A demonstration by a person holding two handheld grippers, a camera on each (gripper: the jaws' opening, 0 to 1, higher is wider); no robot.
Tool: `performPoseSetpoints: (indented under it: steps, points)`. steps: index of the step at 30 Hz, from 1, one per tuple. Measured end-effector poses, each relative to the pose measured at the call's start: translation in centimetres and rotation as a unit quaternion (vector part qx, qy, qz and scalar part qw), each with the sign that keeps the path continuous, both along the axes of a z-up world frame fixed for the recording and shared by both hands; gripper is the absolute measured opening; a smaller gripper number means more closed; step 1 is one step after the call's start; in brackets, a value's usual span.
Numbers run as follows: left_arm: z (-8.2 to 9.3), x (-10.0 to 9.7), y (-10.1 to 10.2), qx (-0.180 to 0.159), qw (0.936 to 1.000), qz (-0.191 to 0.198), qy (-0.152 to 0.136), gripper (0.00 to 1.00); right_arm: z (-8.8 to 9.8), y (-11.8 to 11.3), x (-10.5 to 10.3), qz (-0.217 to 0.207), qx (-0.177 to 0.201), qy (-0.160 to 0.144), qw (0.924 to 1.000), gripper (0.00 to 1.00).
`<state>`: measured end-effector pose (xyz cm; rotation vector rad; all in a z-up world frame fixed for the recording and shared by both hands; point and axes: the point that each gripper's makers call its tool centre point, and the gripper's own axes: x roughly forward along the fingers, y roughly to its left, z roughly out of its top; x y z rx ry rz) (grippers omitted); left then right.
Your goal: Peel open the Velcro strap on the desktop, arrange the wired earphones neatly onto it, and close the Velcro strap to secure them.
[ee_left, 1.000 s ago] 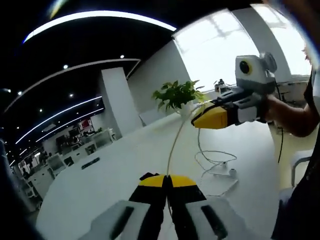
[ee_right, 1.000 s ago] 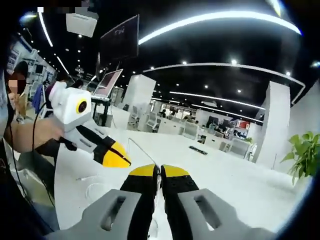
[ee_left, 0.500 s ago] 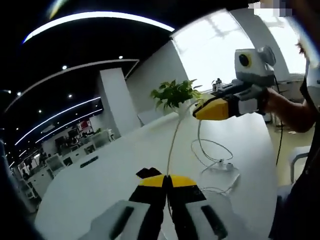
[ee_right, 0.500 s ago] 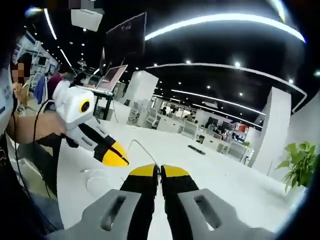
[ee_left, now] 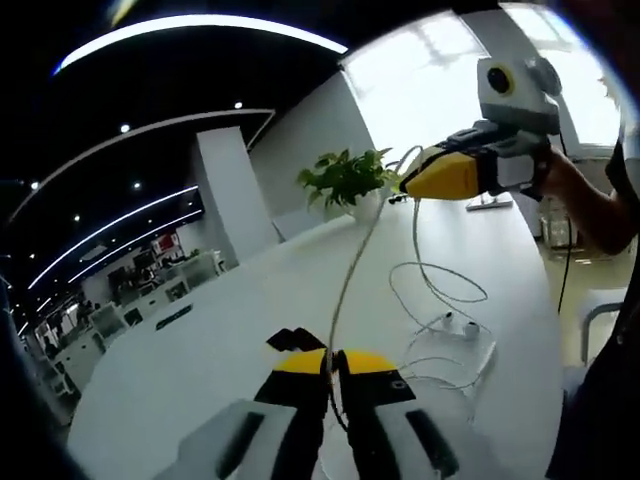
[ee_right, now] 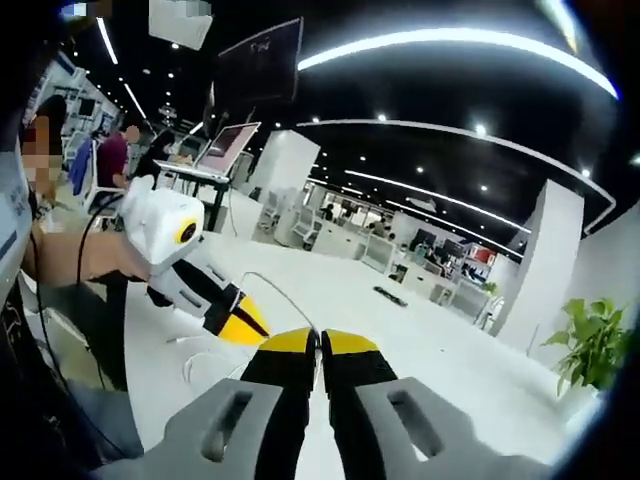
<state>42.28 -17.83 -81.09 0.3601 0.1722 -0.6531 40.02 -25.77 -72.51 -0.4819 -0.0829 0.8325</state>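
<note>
- Progress: early by my judgement; thin white wired earphones are uncoiled and nothing is bundled. I cannot make out the Velcro strap.
- Left gripper: yellow-tipped jaws pinch the cable above the white desktop.
- Right gripper: pressed on the same cable, lifted off that desktop.
- Cable: strung between both grippers; earbuds and loose loops lie on the desktop.

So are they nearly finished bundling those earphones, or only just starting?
Early on, I'd judge. In hand: the left gripper and right gripper each pinch the earphone cable, stretched between them above the white table. The earbuds and loose loops lie on the table, not coiled. Left: arranging them on the Velcro strap, which I can't make out, and closing it.
</note>
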Motion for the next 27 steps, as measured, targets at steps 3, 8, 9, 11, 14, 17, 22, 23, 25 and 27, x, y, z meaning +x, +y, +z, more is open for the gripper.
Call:
performPoseSetpoints:
  steps: [3,8,9,11,14,17,22,23,25,27]
  points:
    - [-0.3,-0.3,0.3,0.009,1.0,0.0,0.0,0.09,-0.1,0.0,0.4,-0.006,-0.009,-0.002,0.9999,0.06]
    - [-0.3,-1.3,1.4,-0.005,0.9999,0.007,0.005,0.12,-0.4,-0.3,1.5,-0.016,-0.01,0.006,0.9998,0.06]
    - [-0.2,-1.6,1.6,-0.014,0.9999,0.007,0.006,0.13,-0.5,-0.4,1.9,-0.018,-0.012,0.009,0.9997,0.06]
    - [0.1,-2.4,2.3,-0.03,0.9995,0.008,0.01,0.17,-0.9,-0.5,2.6,-0.024,-0.018,0.017,0.9994,0.06]
    - [0.7,-3.4,3.4,-0.041,0.999,0.018,0.003,0.18,-1.5,-0.5,3.3,-0.029,-0.029,0.026,0.9988,0.06]
    - [2.7,-4.4,4.9,-0.054,0.9974,0.038,-0.029,0.2,-2.3,-0.4,3.5,-0.03,-0.039,0.038,0.9981,0.06]
    - [5.1,-5.3,5.9,-0.086,0.995,0.028,-0.042,0.22,-2.2,-0.1,3.3,-0.023,-0.027,0.048,0.9982,0.06]
    - [5.0,-5.1,6.0,-0.091,0.9949,0.024,-0.037,0.23,-2.1,-0.2,3.3,-0.023,-0.025,0.048,0.9983,0.06]
    - [4.8,-4.7,6.3,-0.092,0.9949,0.028,-0.03,0.23,-1.7,-0.5,3.4,-0.024,-0.018,0.05,0.9983,0.06]
    - [5.1,-4.8,6.3,-0.088,0.9949,0.031,-0.039,0.22,-1.2,-0.7,3.3,-0.024,-0.008,0.054,0.9982,0.06]
